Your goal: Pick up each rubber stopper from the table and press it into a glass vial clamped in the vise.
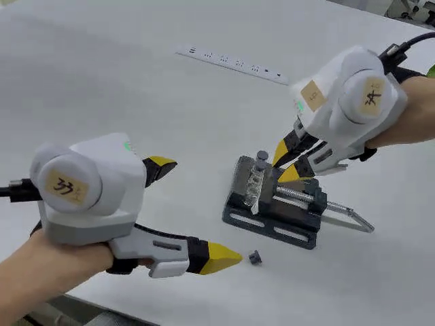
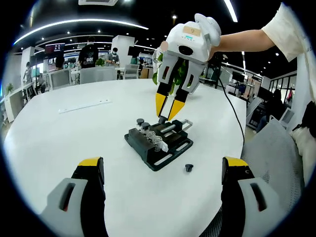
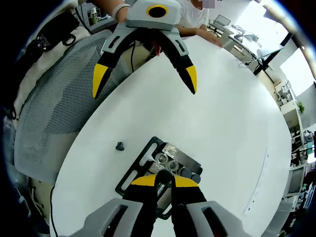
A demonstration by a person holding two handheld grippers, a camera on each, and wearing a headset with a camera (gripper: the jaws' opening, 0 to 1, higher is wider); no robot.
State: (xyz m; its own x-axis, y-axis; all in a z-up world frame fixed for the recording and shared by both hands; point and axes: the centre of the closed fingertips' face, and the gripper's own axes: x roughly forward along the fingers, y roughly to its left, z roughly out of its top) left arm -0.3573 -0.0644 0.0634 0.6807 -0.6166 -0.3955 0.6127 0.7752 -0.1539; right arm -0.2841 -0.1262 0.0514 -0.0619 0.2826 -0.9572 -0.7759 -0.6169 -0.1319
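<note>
One loose rubber stopper [image 1: 255, 257] lies on the white table [image 1: 102, 88], just off the near corner of the vise [image 1: 272, 207] and close to the table's near edge. Clamped in the vise stand the glass vials [image 1: 253, 185], some already capped. Just over the vise hangs the right gripper [image 1: 285, 163], its tongs drawn nearly together around a dark bit I cannot make out. Beside the loose stopper hovers the left gripper [image 1: 197, 210], tongs spread wide. Bare tabletop runs back to a power strip [image 1: 231, 63].
</note>
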